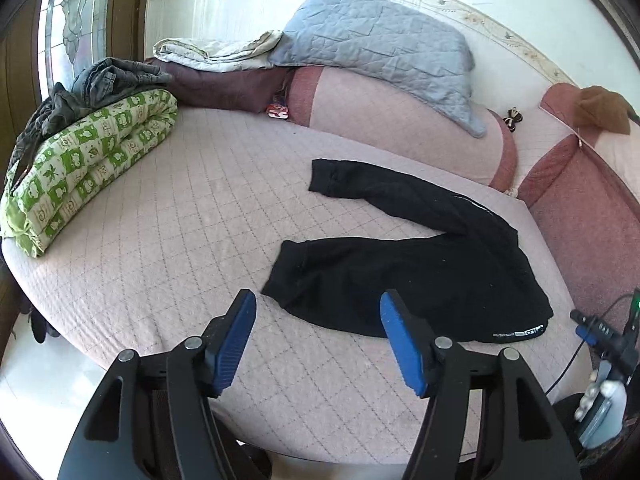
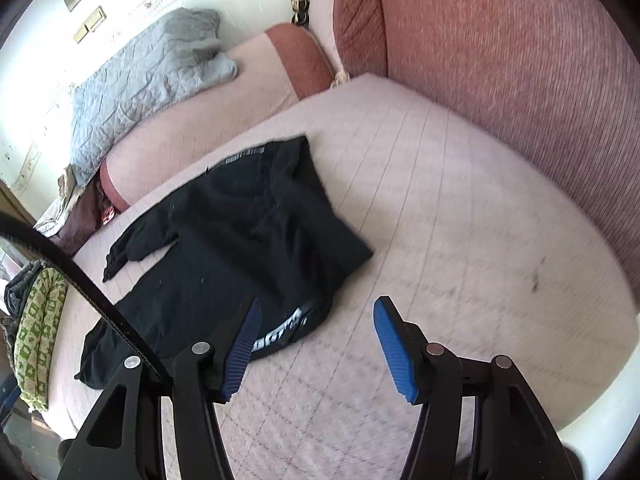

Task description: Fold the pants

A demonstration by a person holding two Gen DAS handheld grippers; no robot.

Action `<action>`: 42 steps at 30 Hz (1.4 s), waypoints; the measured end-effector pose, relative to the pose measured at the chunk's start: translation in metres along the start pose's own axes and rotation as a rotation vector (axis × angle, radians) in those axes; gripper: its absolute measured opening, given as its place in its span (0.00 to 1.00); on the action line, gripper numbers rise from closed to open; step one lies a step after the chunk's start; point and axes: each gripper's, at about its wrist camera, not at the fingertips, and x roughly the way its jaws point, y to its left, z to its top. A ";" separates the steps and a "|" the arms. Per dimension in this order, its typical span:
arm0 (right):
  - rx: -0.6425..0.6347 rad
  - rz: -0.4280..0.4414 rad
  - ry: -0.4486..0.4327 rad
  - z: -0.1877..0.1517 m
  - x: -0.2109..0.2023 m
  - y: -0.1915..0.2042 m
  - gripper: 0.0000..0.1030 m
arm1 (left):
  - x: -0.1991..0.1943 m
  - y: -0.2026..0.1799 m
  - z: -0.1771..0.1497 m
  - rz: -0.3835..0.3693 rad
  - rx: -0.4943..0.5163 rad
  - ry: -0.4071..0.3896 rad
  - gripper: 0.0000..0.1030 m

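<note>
Lying on 1 bed [image 1: 160,240]: 1 black pants [image 1: 400,272]; 2 tongs [image 1: 318,338] [image 2: 318,344] spread, empty.

One pair of black pants [image 1: 420,264] lies on one bed [image 1: 180,220]. Two grippers, left gripper [image 1: 318,316] and right gripper [image 2: 316,320], each show two blue fingers [image 1: 236,340]. One grey quilt [image 1: 376,52], one green-patterned roll [image 1: 88,160].

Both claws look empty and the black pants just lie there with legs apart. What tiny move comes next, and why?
Probably lower the left gripper onto the far leg's cuff: both grippers are open and empty, and the pants lie with legs splayed apart on the pink cover.
</note>
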 end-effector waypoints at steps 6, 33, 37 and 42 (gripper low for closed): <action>-0.062 -0.004 0.053 0.017 0.003 0.024 0.65 | 0.006 -0.006 -0.008 -0.017 -0.022 -0.017 0.62; -0.135 0.118 -0.054 0.015 -0.035 0.077 0.69 | -0.095 -0.048 -0.013 0.242 0.072 -0.517 0.99; -0.275 0.053 -0.084 0.009 -0.045 0.096 0.70 | -0.106 -0.037 -0.008 0.313 0.081 -0.540 1.00; -0.191 0.069 -0.142 -0.007 -0.051 0.091 0.72 | -0.091 -0.019 0.016 0.245 0.010 -0.441 1.00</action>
